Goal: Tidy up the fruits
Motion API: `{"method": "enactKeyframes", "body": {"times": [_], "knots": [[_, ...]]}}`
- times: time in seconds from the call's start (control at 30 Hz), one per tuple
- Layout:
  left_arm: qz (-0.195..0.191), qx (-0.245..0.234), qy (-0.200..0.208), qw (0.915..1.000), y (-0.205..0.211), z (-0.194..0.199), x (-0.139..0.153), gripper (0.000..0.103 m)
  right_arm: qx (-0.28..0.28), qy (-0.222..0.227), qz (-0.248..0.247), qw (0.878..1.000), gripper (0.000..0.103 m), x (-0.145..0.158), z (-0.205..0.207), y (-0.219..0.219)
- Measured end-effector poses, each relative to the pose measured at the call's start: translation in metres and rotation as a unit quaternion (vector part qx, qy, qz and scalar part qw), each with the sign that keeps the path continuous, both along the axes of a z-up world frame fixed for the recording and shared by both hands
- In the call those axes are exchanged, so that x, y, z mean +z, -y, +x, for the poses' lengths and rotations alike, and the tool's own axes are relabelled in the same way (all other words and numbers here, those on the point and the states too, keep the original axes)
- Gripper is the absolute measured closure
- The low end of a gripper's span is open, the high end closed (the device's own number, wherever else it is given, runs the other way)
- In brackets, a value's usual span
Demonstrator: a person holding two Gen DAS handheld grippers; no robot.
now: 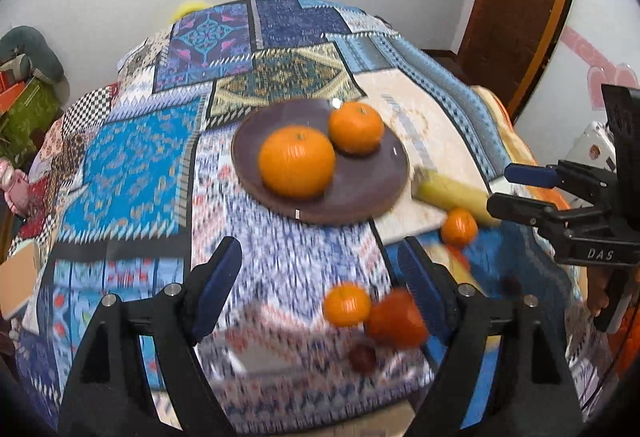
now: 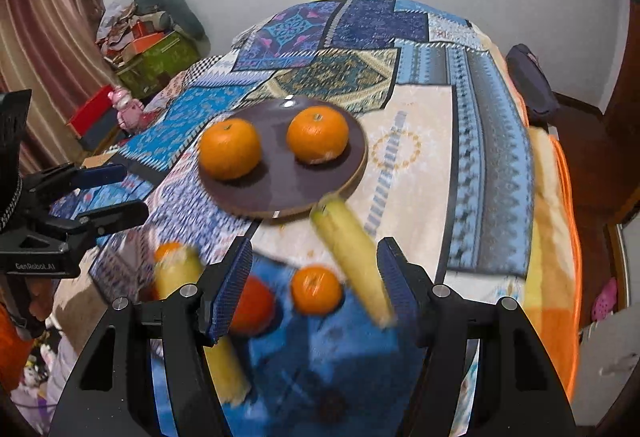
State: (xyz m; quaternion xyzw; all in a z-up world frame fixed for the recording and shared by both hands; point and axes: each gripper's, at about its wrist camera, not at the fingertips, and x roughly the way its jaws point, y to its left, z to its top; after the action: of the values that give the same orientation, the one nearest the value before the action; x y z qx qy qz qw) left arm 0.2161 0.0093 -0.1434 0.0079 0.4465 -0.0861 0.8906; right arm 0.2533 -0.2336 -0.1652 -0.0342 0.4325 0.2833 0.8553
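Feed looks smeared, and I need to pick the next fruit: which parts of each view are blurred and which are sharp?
Left wrist: plate and its two oranges fairly sharp; near cloth, small orange and red fruit motion-smeared. Right wrist: plate sharp; corn and lower fruit blurred. Both: fisheye bends the table edges; glare spots on the plate rim.

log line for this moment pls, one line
task: organize fruits | plate: two oranges | off plate: small orange, banana | left gripper: open, empty | right gripper: open, empty
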Motion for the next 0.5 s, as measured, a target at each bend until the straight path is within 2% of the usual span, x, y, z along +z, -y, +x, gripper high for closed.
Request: {"method": "enactKeyframes", "body": {"times": [0.3,0.5], "knots": [[-0.017,0.007,-0.027,0.9994,0.004,-0.049,-0.019,0.022,0.019,-0.032,0.031,0.999,0.041,-0.011,-0.038,-0.009],[-0.039,0.016,-0.036,0.9985,0.005,-0.062,-0.027,0.022,0.051,-0.053,0.024,0.997,0.042,-0.028,-0.044,-0.035]]}}
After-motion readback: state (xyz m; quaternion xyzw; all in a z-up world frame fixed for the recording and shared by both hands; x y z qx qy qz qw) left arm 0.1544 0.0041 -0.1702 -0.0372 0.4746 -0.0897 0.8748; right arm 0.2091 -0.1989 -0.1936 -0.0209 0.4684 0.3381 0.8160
